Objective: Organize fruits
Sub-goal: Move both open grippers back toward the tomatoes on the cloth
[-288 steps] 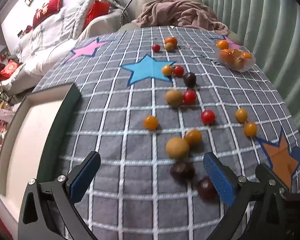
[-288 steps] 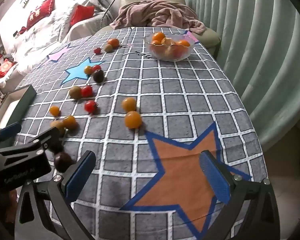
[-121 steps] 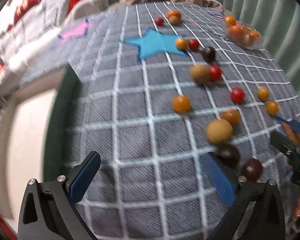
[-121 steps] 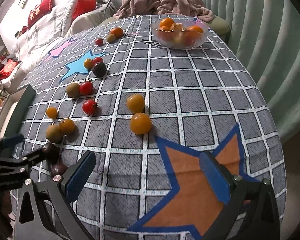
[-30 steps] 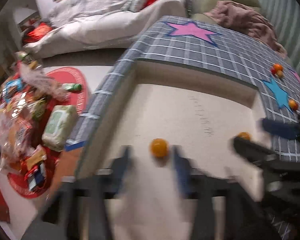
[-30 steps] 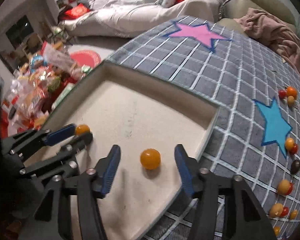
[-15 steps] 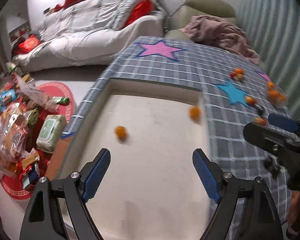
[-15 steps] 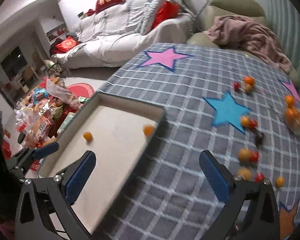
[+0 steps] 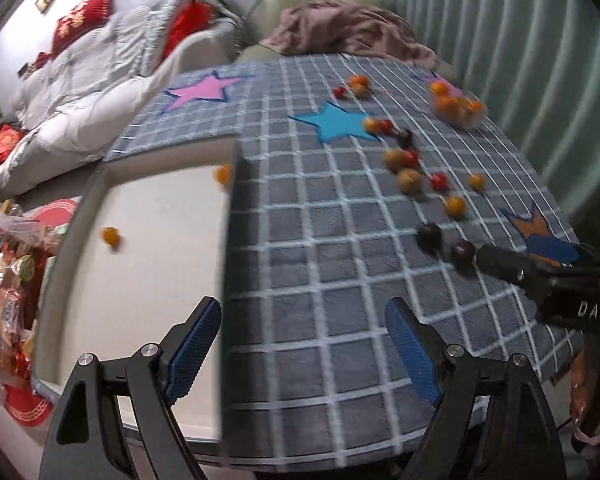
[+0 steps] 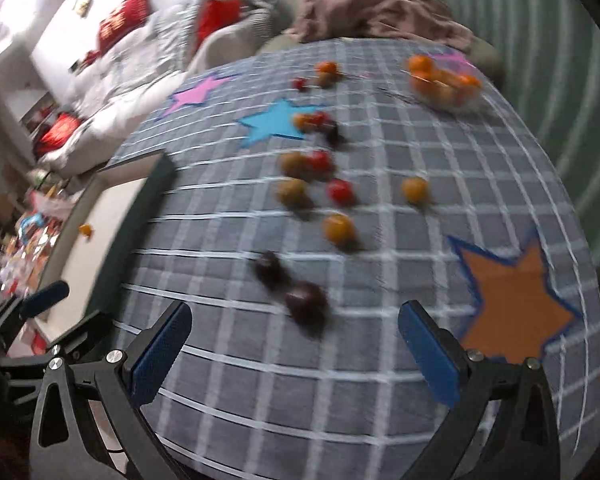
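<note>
on my left the tray (image 9: 236, 184) holds two orange fruits (image 9: 110, 236). my left gripper (image 9: 302, 350) is spread wide and empty over its edge. more fruits (image 10: 338, 229) lie scattered on the checked cloth (image 10: 380, 280); my right gripper (image 10: 294, 350) gapes fully, holding nothing, just short of two dark fruits (image 10: 306, 302).

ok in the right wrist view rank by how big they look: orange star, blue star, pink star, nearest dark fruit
1. orange star, though it lies nearest the camera
2. blue star
3. pink star
4. nearest dark fruit, blurred
</note>
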Tool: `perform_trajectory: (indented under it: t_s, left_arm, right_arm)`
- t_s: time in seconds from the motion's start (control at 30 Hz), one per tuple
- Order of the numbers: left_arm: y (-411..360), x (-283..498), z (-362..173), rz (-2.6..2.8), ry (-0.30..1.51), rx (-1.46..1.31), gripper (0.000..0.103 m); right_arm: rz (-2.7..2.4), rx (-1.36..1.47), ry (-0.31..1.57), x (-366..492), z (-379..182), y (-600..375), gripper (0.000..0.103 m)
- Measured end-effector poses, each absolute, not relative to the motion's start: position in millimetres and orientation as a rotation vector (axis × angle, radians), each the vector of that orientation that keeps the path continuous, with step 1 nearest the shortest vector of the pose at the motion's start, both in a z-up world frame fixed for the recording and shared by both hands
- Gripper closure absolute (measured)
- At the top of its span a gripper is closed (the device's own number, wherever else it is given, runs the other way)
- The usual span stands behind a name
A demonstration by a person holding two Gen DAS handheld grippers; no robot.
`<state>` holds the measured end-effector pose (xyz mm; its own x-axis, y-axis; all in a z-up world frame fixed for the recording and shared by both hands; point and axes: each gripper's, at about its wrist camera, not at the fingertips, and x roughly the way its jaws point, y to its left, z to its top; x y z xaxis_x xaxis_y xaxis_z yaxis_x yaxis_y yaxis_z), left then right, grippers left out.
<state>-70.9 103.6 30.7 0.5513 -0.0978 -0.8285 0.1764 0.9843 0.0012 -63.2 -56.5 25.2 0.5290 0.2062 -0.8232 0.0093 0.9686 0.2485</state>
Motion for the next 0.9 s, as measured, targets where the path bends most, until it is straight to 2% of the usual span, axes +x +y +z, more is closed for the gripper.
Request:
perform_trajectory:
  t_s: [0.23, 0.43, 0.9]
  left_arm:
    - [65.2, -61.8, 9.0, -0.174, 0.978, 0.232, 0.018]
    - [53.7, -46.8, 2.4, -0.212, 0.991, 0.236, 0.018]
    - [23.1, -15.7, -16.4, -0.244, 0.979, 0.280, 0.018]
  right_arm:
    - [0.072, 0.220, 1.026, -75.6, 8.5, -80.3, 0.000]
    - [0.079, 0.128, 0.998, -84.4, 2.0, -80.1, 0.000]
    - [0.002, 0.114, 1.024, -32.7, -8.4, -115.2, 0.000]
